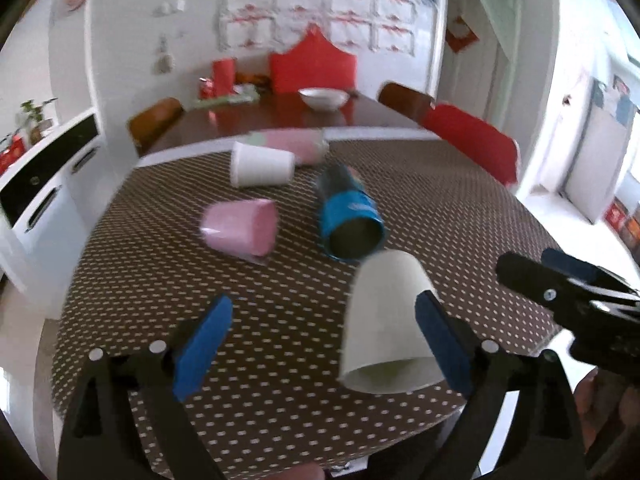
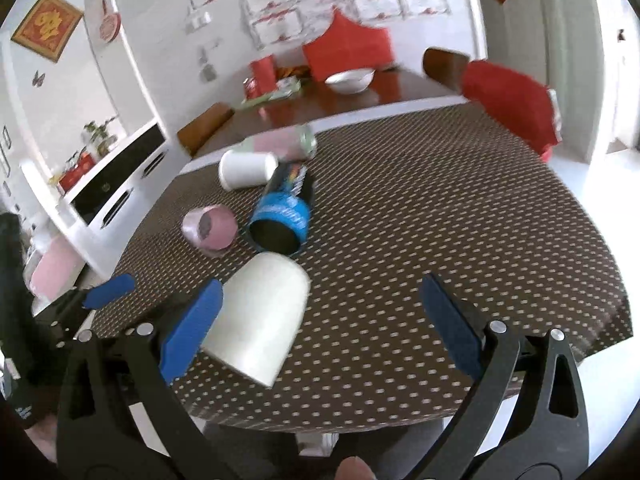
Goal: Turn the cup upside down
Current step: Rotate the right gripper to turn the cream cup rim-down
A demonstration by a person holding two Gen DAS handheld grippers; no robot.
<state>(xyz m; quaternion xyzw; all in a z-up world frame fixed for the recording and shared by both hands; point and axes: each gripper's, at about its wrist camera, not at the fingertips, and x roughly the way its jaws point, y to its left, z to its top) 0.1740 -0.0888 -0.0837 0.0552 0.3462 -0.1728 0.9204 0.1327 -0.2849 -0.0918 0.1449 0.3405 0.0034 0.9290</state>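
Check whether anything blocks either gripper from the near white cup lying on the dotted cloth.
Nothing visible does. The near white cup lies beside the left gripper, against its right finger, and next to the right gripper. The blue cup lies beyond it, farther away.

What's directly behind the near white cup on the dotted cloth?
Behind the near white cup lies the blue can on its side, its dark open end facing the cup. The can's interior is too dark to read, and its far end is hidden.
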